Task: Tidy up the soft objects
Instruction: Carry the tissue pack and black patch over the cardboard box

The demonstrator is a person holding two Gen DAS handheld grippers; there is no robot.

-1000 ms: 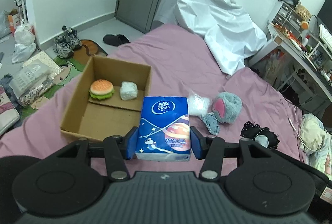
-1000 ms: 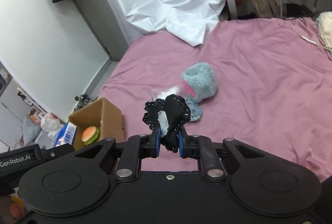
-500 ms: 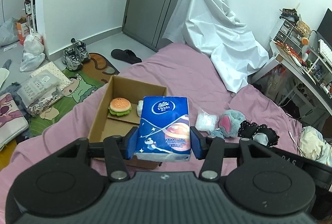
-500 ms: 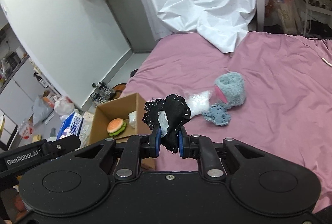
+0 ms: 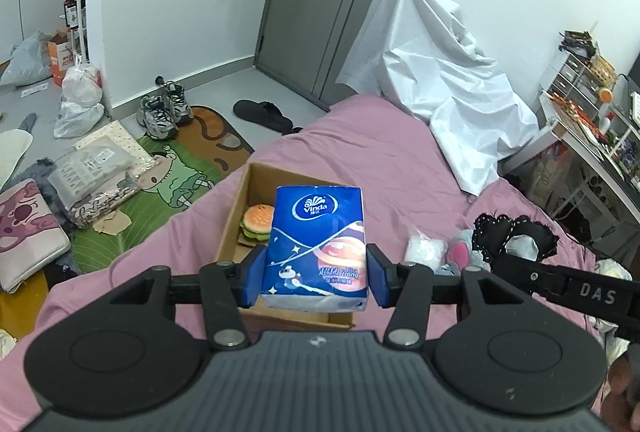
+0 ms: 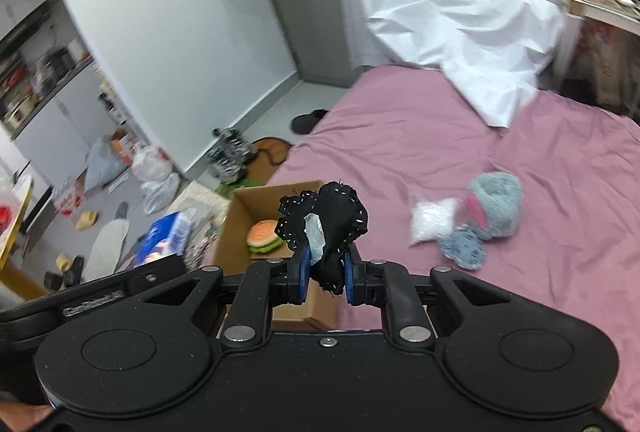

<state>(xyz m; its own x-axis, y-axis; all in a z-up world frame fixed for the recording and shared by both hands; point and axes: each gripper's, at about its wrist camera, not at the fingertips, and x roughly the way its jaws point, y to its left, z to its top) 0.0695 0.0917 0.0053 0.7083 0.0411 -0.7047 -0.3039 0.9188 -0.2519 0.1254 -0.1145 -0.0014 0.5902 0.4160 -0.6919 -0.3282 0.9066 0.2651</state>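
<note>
While each hand-held gripper clamps its load, a cardboard box (image 5: pixel 236 216) sits on the pink bedsheet (image 5: pixel 384 152).

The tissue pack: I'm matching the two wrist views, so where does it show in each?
Left wrist: tissue pack at centre, clamped in the left tool.
Right wrist: tissue pack at left, blurred, beside the box.
Shared landmark: the burger in the box.

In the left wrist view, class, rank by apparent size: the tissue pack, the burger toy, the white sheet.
1. white sheet
2. tissue pack, though nearness to the camera inflates it
3. burger toy, partly hidden behind the pack
</note>
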